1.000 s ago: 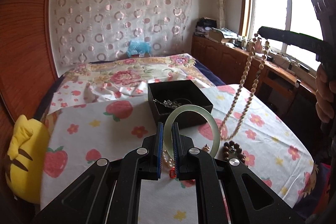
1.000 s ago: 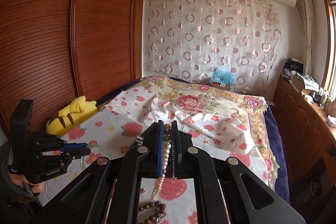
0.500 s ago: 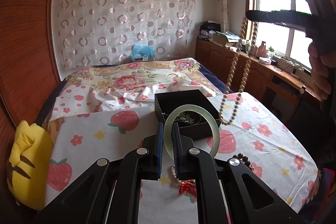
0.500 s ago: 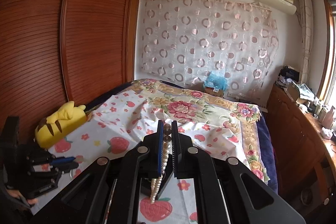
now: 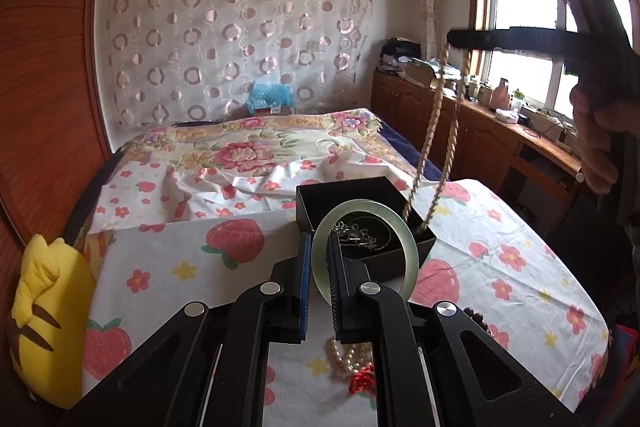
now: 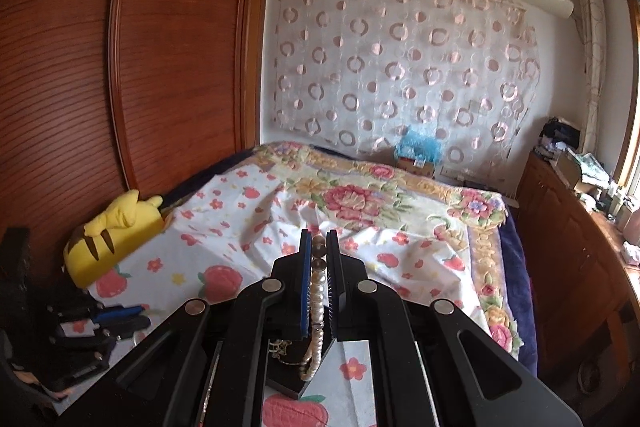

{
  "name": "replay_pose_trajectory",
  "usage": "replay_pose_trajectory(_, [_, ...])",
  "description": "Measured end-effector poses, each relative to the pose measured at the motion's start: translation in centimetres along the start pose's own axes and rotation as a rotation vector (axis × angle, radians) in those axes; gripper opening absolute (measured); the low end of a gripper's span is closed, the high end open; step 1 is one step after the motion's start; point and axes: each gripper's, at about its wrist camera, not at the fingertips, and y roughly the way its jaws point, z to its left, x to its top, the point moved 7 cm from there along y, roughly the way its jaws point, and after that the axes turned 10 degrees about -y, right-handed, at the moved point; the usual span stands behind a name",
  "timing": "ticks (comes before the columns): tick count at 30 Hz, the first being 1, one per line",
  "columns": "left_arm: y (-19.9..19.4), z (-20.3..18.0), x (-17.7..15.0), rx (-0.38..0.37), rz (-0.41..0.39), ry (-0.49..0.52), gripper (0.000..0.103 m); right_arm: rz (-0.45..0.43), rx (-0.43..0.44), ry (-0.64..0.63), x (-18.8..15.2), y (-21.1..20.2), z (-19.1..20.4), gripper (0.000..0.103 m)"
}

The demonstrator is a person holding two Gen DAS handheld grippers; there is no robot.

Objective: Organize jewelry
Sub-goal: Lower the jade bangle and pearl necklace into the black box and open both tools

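My right gripper (image 6: 318, 259) has carried the long bead necklace (image 5: 434, 131) sideways over the bed (image 5: 160, 267). A second ago the necklace hung out past the side of the black box (image 5: 424, 247), with its bottom end near the sheet. Now its bottom end dips just inside the near right corner of the box. That is good for tidying up: the necklace is ready to go down into the box.

My left gripper (image 5: 318, 267) has slid a little toward the box too, and the box now shows right behind the green bangle (image 5: 410, 247). Before, the box sat a bit further ahead.

Both grippers are squeezed tight on something. The right one pinches the necklace near its top beads, which stick up between the two fingers while the rest hangs down below them. The left one pinches the bangle by its left edge, so the ring stands up in front of the fingers and leans to the right of them.

In the box, under the ring, I can see a thin silver chain (image 5: 356, 233), though it is a bit dark in there. Below my left fingers lie small white pearls (image 5: 344, 355) and a red knot (image 5: 362, 379). I think brown beads (image 5: 476, 321) sit to the right.
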Motion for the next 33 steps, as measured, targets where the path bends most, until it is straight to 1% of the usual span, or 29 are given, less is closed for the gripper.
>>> replay_pose_trajectory(4, [0.8, 0.1, 0.5, 0.001, 0.004, 0.005, 0.007, 0.02, 0.027, -0.005, -1.3, 1.5, 0.5, 0.008])
replay_pose_trajectory(9, [2.7, -0.1, 1.5, 0.0, 0.018, 0.011, 0.007, 0.035, 0.056, -0.008, -2.7, 2.7, 1.1, 0.008])
replay_pose_trajectory(18, [7.6, -0.6, 3.2, 0.006, 0.062, 0.021, 0.007, 0.137, 0.153, 0.056, -8.4, 7.3, 1.6, 0.009])
replay_pose_trajectory(21, [9.2, -1.2, 3.5, 0.005, 0.08, 0.033, 0.007, 0.15, 0.181, 0.067, -9.8, 8.3, 1.9, 0.009])
replay_pose_trajectory(25, [11.0, -2.0, 3.5, 0.004, 0.105, 0.051, 0.007, 0.151, 0.198, 0.084, -10.9, 8.6, 1.8, 0.01])
replay_pose_trajectory(27, [12.1, -2.5, 3.1, 0.007, 0.131, 0.071, 0.007, 0.147, 0.194, 0.085, -11.2, 8.4, 1.6, 0.014])
replay_pose_trajectory(30, [13.3, -3.1, 2.4, 0.01, 0.167, 0.096, 0.007, 0.141, 0.187, 0.084, -11.7, 8.0, 1.1, 0.014])
replay_pose_trajectory(33, [13.9, -3.7, 2.1, 0.01, 0.182, 0.114, 0.007, 0.14, 0.183, 0.088, -12.1, 7.5, 0.7, 0.014])
